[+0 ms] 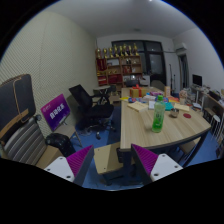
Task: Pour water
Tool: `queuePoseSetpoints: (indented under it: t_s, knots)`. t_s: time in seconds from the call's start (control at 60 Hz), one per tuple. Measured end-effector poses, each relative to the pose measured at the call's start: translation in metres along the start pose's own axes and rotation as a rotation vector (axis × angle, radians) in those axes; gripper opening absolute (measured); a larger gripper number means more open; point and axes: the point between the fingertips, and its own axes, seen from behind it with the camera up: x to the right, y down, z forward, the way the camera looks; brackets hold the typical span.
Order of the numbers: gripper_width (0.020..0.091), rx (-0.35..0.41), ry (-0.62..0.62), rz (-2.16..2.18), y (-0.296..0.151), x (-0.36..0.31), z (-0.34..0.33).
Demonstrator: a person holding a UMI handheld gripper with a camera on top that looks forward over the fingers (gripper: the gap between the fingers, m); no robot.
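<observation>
Green and translucent, the tall plastic bottle (157,114) stood upright on the long light-wooden table (145,128), well beyond the gripper's (112,163) fingers and a little to their right. Those fingers were spread wide apart with their purple pads (80,160) facing inward, and nothing was held between them. Small containers and cups, too small to tell apart, were scattered over the far half of the table behind the bottle. Black office chairs (92,105) stood left of the table, a purple sign (56,111) beside them, and a red shelf unit (120,67) lined the back wall.
</observation>
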Motion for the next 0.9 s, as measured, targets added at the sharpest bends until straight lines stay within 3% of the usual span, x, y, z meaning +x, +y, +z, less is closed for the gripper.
queuePoseSetpoints:
  t_s: [0.233, 0.5, 0.9]
  knots:
    - [0.0824, 0.015, 0.050, -0.013, -0.025, -0.006, -0.001]
    - [0.0825, 0.037, 0.106, -0.009, -0.037, 0.064, 0.033]
    - [0.0823, 0.086, 0.149, -0.109, -0.061, 0.249, 0.212]
